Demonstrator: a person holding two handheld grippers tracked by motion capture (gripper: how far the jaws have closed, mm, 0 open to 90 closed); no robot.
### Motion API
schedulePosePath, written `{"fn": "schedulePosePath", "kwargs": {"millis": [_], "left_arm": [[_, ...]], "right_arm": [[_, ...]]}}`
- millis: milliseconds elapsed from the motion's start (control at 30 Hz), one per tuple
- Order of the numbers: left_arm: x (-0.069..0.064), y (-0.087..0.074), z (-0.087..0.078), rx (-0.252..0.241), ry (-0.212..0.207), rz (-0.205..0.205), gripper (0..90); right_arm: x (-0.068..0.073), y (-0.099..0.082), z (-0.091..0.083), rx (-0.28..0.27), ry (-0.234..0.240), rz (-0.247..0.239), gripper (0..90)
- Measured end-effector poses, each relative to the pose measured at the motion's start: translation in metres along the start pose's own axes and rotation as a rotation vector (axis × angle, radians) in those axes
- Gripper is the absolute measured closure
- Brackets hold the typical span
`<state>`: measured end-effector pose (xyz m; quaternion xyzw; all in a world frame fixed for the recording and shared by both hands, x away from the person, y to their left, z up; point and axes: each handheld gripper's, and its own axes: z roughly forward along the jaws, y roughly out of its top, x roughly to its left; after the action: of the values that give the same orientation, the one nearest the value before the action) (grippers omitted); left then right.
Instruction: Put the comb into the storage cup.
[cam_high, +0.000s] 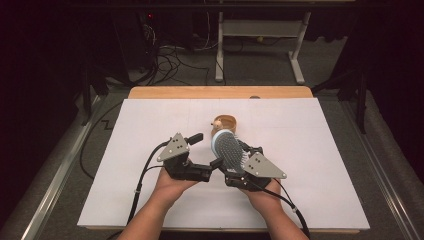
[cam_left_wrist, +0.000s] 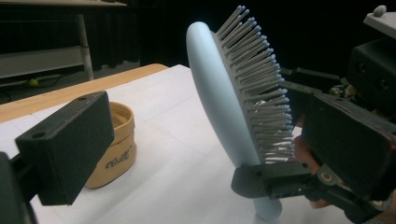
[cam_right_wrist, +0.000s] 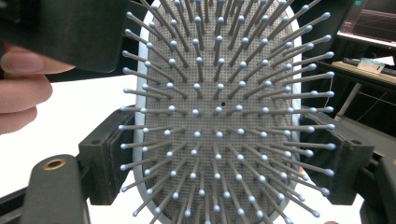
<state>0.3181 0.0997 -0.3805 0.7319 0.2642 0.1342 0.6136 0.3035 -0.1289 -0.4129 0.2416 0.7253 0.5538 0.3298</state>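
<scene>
The right tool (cam_high: 239, 159) pinches the pale blue paddle hairbrush with grey bristles (cam_high: 228, 148) by its edges, upright, just ahead of the spread, empty left tool (cam_high: 206, 150). Judged risk: that narrow grip could let the brush tip onto the tan oval wooden cup (cam_high: 225, 122) beyond. White sheet on a wooden bench (cam_high: 150, 92); dark room, cables behind

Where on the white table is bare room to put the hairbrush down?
The white sheet lies bare right of the right claw, out to its right edge, and also left of the left claw. The far strip behind the tan cup is free too. The middle is crowded: both claws, the hairbrush and the cup sit close together.
</scene>
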Motion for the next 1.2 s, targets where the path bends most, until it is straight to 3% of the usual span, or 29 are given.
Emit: {"fn": "schedulePosePath", "kwargs": {"millis": [233, 400, 700, 767, 1100, 1200], "left_arm": [[-0.001, 0.005, 0.005, -0.003, -0.013, -0.017, 6.3], [-0.001, 0.007, 0.008, -0.006, -0.016, -0.018, 14.3], [-0.002, 0.008, 0.013, 0.009, -0.017, -0.03, 19.2], [-0.002, 0.009, 0.014, 0.008, -0.025, -0.03, 24.9], [-0.003, 0.009, 0.017, 0.02, -0.041, -0.038, 33.1], [-0.005, 0.01, 0.017, 0.011, -0.04, -0.042, 40.5]], "right_arm": [[0.001, 0.0, 0.001, 0.004, 0.004, -0.006, 20.4], [0.002, 0.0, 0.001, 0.005, 0.007, -0.007, 20.4], [0.002, 0.0, 0.002, 0.008, 0.008, -0.007, 20.4], [0.002, -0.001, 0.002, 0.008, 0.008, -0.008, 20.4], [0.002, -0.001, 0.003, 0.012, 0.007, -0.01, 20.4], [0.002, -0.001, 0.003, 0.015, 0.006, -0.007, 20.4]]}}
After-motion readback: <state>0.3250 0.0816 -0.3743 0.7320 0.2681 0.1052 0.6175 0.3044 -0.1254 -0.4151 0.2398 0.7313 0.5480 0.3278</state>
